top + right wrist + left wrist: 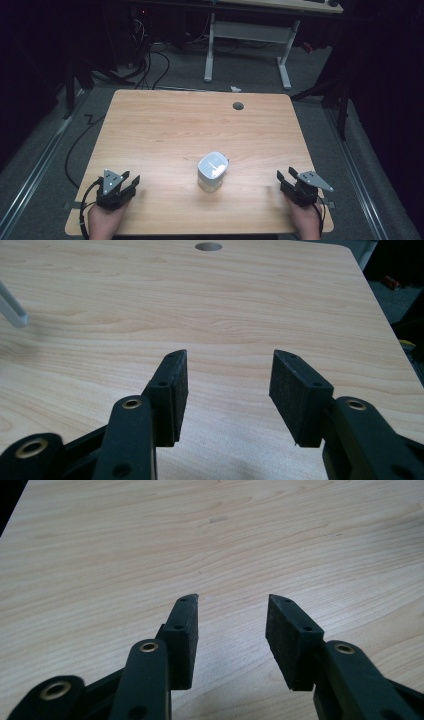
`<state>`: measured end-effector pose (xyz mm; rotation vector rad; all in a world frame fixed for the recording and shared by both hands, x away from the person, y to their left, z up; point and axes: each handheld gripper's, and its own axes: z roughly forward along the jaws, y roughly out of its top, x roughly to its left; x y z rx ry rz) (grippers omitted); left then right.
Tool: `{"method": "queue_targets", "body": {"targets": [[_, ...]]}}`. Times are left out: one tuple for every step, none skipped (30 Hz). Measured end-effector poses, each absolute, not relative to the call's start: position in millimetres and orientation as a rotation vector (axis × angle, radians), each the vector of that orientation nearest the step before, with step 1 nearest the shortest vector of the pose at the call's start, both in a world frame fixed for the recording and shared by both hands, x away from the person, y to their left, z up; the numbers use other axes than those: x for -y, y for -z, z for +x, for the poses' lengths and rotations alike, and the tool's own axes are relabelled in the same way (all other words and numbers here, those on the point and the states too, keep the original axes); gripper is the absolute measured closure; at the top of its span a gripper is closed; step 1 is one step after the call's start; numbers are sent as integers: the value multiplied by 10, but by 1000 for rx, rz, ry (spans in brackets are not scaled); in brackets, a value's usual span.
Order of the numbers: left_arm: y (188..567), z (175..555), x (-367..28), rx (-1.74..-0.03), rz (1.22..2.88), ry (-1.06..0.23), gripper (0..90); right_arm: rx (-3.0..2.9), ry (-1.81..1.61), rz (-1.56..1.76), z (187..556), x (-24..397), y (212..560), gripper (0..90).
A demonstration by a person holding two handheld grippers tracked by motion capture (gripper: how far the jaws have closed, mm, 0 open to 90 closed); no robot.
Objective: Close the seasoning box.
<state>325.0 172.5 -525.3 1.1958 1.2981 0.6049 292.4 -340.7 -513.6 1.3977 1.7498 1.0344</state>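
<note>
The white container stands on the wooden table, a little toward the person's edge and slightly right of the tabletop's middle, and it lies between the two grippers though well apart from both. It looks like a squat, roughly square-sided tub with a white lid and a paler, clearer lower part; its long axis seems to run upright, the lid facing up toward the high camera, and its corners sit slightly turned against the table's edges. The left gripper rests near the near-left corner of the table in the person's left hand, its jaws spread with bare wood between them, as its own view confirms. The right gripper sits near the near-right edge in the right hand, jaws likewise spread and holding nothing. In the right gripper view, a pale edge at the far left may be part of the container, but I cannot tell. A round cable hole marks the table's far side.
</note>
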Motion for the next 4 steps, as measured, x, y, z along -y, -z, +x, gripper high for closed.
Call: {"method": "queue_targets", "body": {"targets": [[5252,3254,-1714,-1294,1198,-604,566,-1749,-1033,1401,2915,3412,5135,493],[5256,3257,-1701,-1290,1200,-585,566,-1740,-1035,1418,2895,3419,5127,494],[5256,3257,-1701,-1290,1200,-585,567,-1737,-1034,1416,2891,3419,5124,495],[5270,3262,-1696,-1287,1208,-588,567,-1737,-1034,1416,2891,3419,5124,495]]}}
